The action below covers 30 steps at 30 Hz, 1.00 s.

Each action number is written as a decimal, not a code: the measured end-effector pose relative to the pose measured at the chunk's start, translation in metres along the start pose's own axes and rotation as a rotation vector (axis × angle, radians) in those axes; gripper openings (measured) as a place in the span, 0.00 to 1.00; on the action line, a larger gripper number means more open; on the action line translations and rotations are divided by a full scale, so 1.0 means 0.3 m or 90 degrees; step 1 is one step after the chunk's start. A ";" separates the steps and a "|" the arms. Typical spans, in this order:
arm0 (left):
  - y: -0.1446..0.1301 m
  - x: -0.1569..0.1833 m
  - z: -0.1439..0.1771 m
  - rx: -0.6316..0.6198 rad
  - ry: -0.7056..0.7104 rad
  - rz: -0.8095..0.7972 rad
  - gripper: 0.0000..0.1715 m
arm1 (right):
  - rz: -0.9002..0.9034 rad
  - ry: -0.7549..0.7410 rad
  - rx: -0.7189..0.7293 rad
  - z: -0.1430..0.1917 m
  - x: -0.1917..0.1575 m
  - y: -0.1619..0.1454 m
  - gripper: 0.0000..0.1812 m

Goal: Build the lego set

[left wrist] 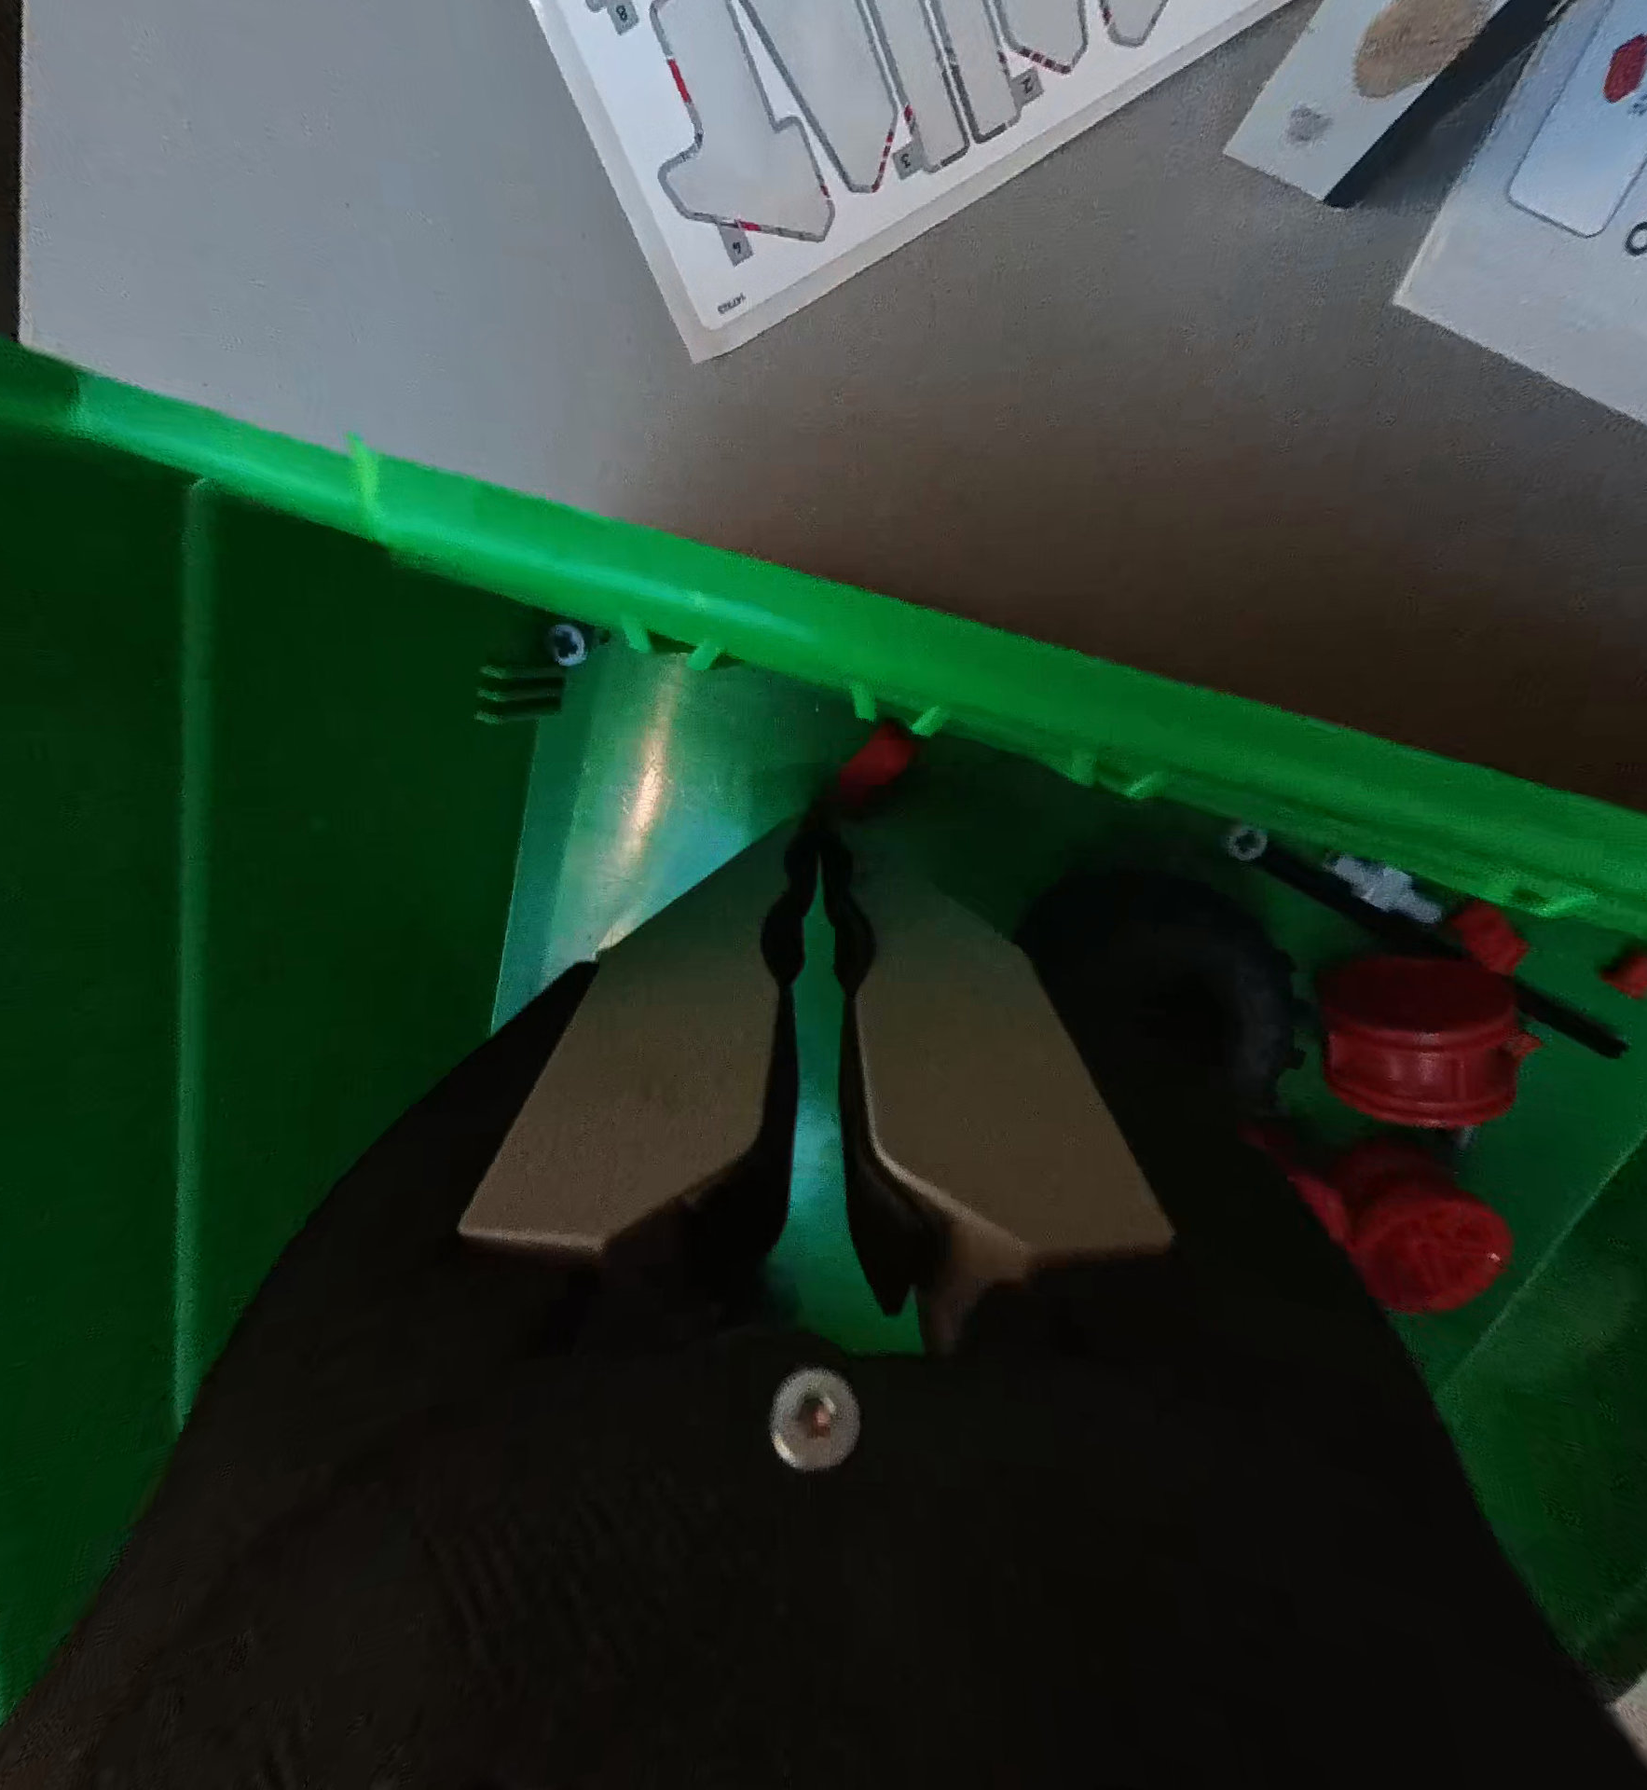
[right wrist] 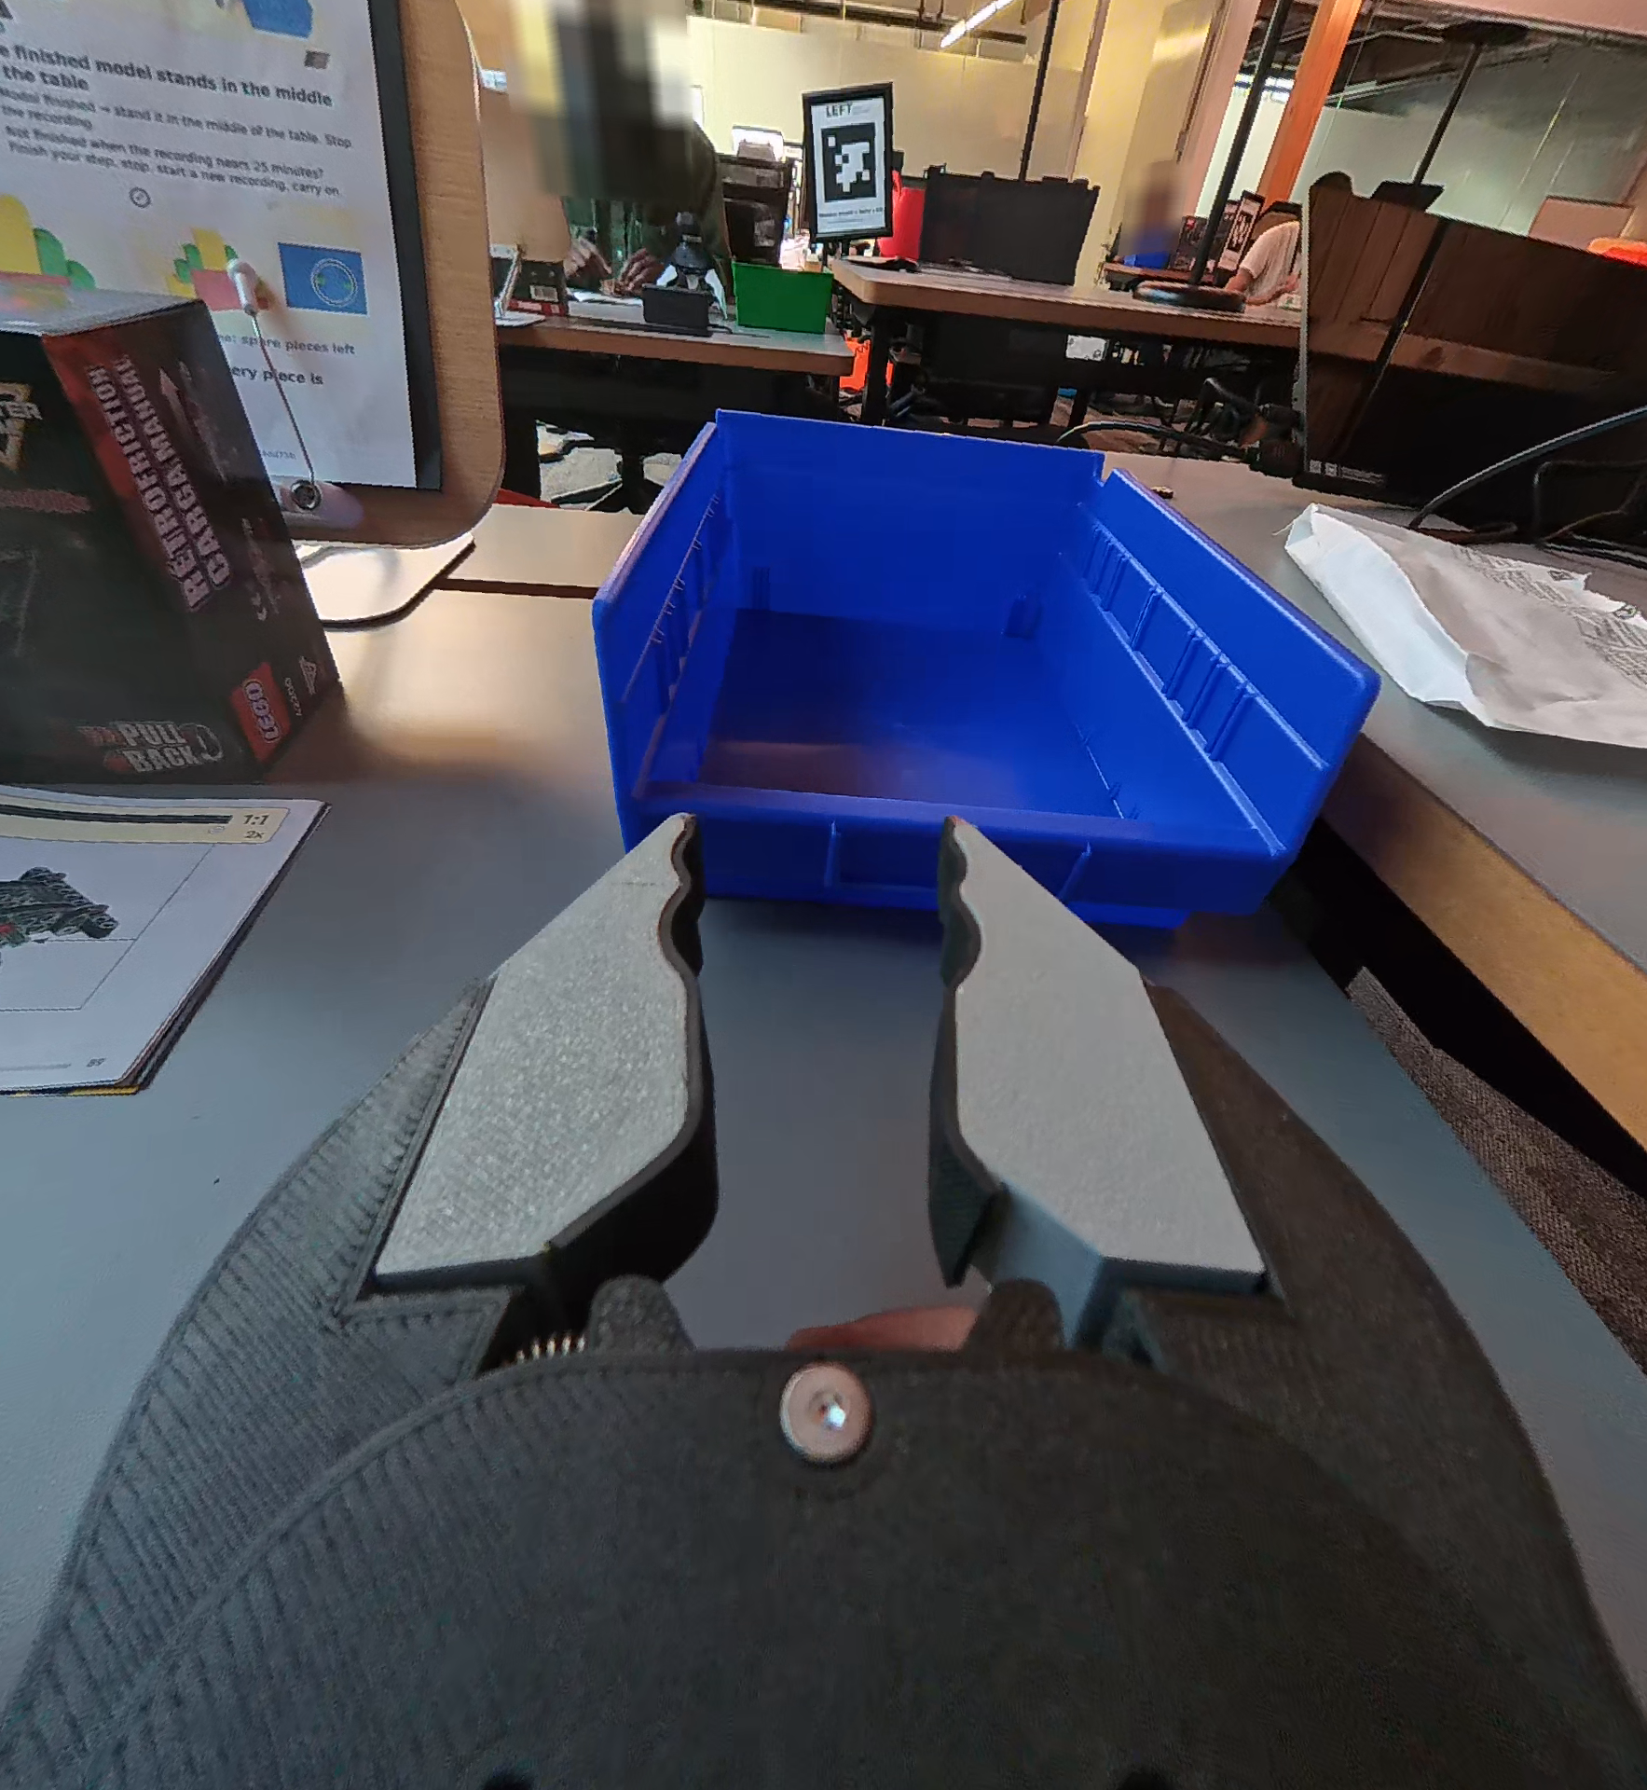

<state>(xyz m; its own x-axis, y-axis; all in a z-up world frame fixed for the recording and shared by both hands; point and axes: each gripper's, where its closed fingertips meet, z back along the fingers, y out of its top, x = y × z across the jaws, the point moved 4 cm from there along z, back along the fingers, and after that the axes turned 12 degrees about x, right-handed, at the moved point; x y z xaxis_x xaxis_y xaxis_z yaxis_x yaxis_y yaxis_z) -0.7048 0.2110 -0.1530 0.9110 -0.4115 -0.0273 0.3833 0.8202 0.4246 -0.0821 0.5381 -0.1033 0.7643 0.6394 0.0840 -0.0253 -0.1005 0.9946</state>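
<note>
My left gripper (left wrist: 819, 835) reaches down into a green bin (left wrist: 993, 699), and its fingertips are closed together with no gap. A small red piece (left wrist: 875, 760) lies just past the tips, against the bin's far wall. I cannot tell if the tips touch it. To the right in the bin are a black tyre (left wrist: 1177, 978), two red wheel hubs (left wrist: 1420, 1041) and a black axle (left wrist: 1439, 944). My right gripper (right wrist: 819, 843) is open and empty. It hovers over the grey table in front of an empty blue bin (right wrist: 1216, 717).
A shiny slanted panel (left wrist: 645, 823) stands in the green bin left of my fingers. A sticker sheet (left wrist: 858, 126) and an open booklet (left wrist: 1574, 194) lie beyond the bin. In the right wrist view are the set's box (right wrist: 93, 542), a booklet (right wrist: 73, 930), a white paper bag (right wrist: 1516, 639) and the table's right edge. Spacing between my two grippers at the tips: around 70 cm. Between my left fingertips and the black axle (left wrist: 1439, 944) there is roughly 12 cm.
</note>
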 end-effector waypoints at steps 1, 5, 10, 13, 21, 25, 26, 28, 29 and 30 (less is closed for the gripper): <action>0.001 0.004 0.001 0.005 -0.008 0.007 0.00 | -0.002 0.001 0.001 0.000 0.000 0.000 0.24; 0.011 0.011 0.035 0.018 -0.006 0.013 0.00 | -0.015 0.003 0.011 0.004 0.004 0.006 0.24; 0.020 0.027 0.123 0.048 0.022 0.007 0.00 | -0.036 0.009 0.027 0.011 0.008 0.015 0.24; 0.023 0.035 0.140 0.060 0.033 0.009 0.00 | -0.049 0.011 0.036 0.015 0.012 0.020 0.24; 0.033 0.030 0.019 0.077 -0.026 -0.036 0.15 | -0.057 0.011 0.045 0.020 0.013 0.026 0.24; 0.022 0.018 -0.010 0.066 -0.051 -0.054 0.04 | -0.058 0.009 0.051 0.023 0.015 0.030 0.24; 0.019 0.019 -0.010 0.063 -0.061 -0.044 0.04 | -0.059 0.008 0.053 0.023 0.016 0.031 0.24; 0.012 0.014 -0.005 0.053 -0.054 -0.032 0.03 | -0.061 0.009 0.054 0.023 0.017 0.032 0.24; 0.004 0.010 0.001 0.040 -0.040 -0.031 0.03 | -0.063 0.011 0.056 0.023 0.016 0.032 0.24; -0.003 0.006 0.015 0.029 -0.025 -0.030 0.03 | -0.065 0.014 0.058 0.023 0.015 0.033 0.24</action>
<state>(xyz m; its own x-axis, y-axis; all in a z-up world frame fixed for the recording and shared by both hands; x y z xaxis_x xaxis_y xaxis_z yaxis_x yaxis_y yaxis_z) -0.7041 0.2077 -0.1493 0.8848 -0.4657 -0.0136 0.4179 0.7805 0.4649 -0.0745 0.5347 -0.0934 0.7453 0.6666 -0.0149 0.1108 -0.1018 0.9886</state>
